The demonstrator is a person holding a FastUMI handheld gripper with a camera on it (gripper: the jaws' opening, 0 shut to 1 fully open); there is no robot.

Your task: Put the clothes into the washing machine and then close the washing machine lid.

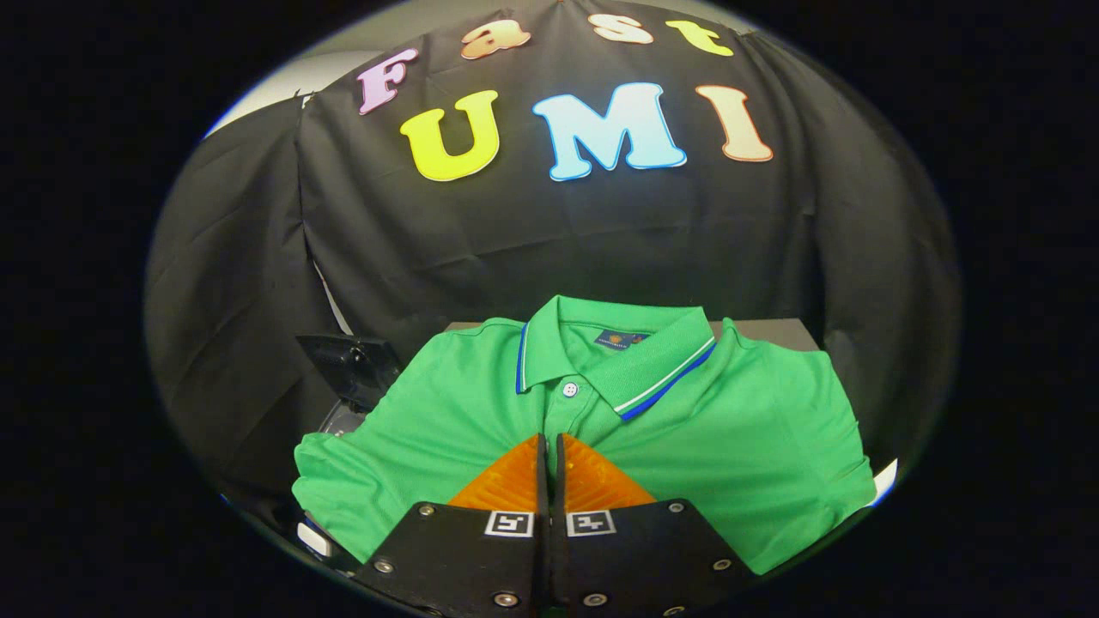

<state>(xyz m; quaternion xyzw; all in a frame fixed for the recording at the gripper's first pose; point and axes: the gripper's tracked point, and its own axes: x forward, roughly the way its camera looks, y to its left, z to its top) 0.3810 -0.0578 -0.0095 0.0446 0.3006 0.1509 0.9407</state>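
Item one, the gripper (550,446): you are holding it low over the work, its two orange fingers (506,482) lying together with barely a slit between them, clamping nothing. Item two, the green polo shirt (738,429): it is lying folded and flat on a grey desk (773,330), directly under and ahead of the fingertips, which are pointing up the button placket toward the collar (618,356). The shirt's length is running along the same line as the fingers, collar at the far end and hem toward you; its width is spreading to both sides, with a sleeve hanging out at each edge. Whether the tips are touching the cloth cannot be told. Item three, a dark open-looking appliance part (352,360): it is sitting just beyond the shirt's left shoulder, possibly the washing machine, though too little is showing to be sure. Judgement: the shirt is not yet in the machine, and you are likely needing to part the fingers before taking a fold of cloth right below the tips.
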